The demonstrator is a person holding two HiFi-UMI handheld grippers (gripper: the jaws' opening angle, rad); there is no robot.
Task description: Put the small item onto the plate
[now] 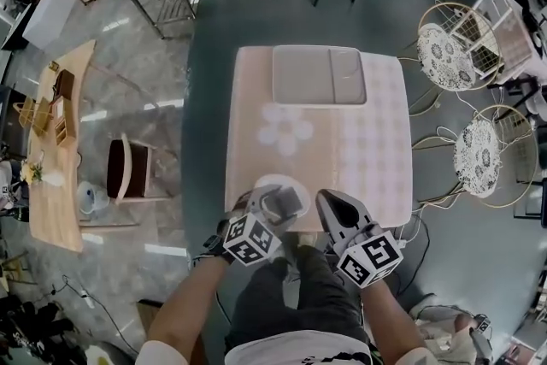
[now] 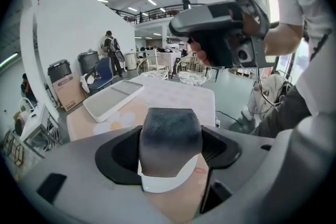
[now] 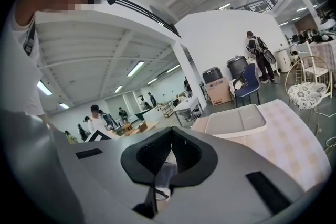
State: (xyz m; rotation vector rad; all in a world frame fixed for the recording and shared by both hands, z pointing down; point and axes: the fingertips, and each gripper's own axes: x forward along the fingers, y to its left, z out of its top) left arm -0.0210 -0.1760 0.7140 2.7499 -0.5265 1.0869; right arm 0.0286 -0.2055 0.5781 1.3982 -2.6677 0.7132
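Small item sits clamped in left gripper over the plate at table's near edge, open tabletop beyond. Right gripper's view shows its jaws together.

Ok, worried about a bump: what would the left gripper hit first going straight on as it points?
Probably the bare table past the plate; the tray sits left of that line. Depth is unclear.

A square table under a pale checked cloth carries two things: a grey, two-section tray at 12 o'clock and a white plate at 6 o'clock.
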